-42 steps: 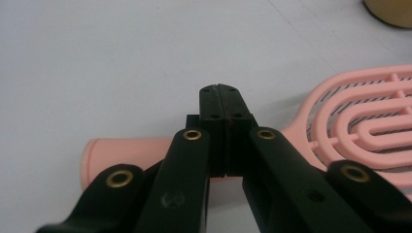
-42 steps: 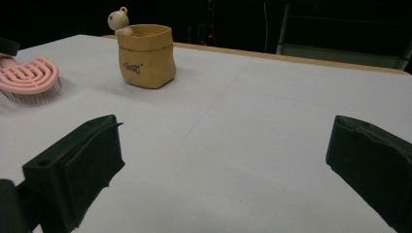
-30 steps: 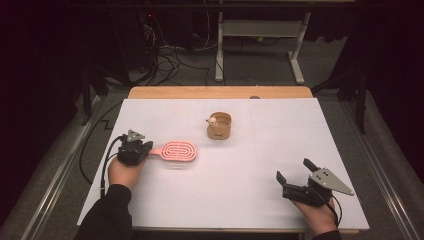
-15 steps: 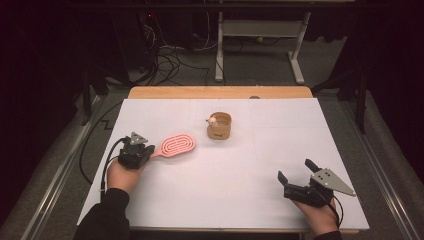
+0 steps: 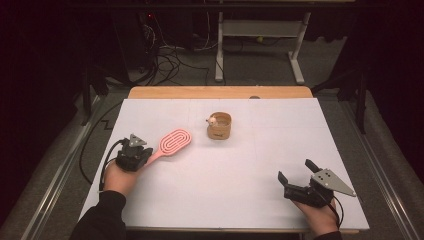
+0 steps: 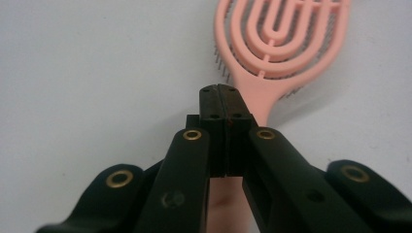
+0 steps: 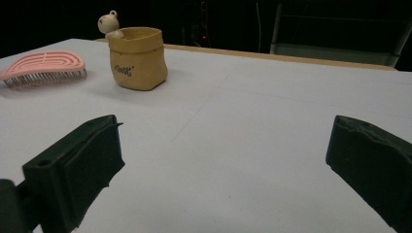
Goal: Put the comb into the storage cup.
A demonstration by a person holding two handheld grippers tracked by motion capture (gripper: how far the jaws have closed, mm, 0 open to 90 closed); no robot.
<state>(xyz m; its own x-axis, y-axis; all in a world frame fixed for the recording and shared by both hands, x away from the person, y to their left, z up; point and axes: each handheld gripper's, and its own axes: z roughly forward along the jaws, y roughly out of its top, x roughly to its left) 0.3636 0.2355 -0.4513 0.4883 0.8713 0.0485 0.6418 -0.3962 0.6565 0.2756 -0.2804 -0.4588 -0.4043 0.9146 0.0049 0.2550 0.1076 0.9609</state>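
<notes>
A pink hairbrush point(image 5: 175, 141) point(image 6: 286, 43) point(image 7: 43, 65) is at the left of the white table sheet point(image 5: 240, 175), bristles down, head pointing toward the far right. My left gripper point(image 5: 147, 157) point(image 6: 223, 99) is shut on its handle. A small tan sack-shaped pot point(image 5: 220, 126) point(image 7: 138, 58) with a little bear figure on its rim stands upright behind the centre, right of the brush head. My right gripper point(image 5: 297, 170) point(image 7: 223, 160) rests near the front right edge, jaws wide open with nothing between them.
A wooden table edge point(image 5: 220, 92) runs along the back of the sheet. Beyond it on the floor are cables point(image 5: 165, 60) and a white metal stand point(image 5: 260, 40). Metal rails run along both sides of the table.
The brush has swung in my left gripper: its head pointed right a second ago and now points toward the far right, nearer the pot. The right gripper has stayed still.
</notes>
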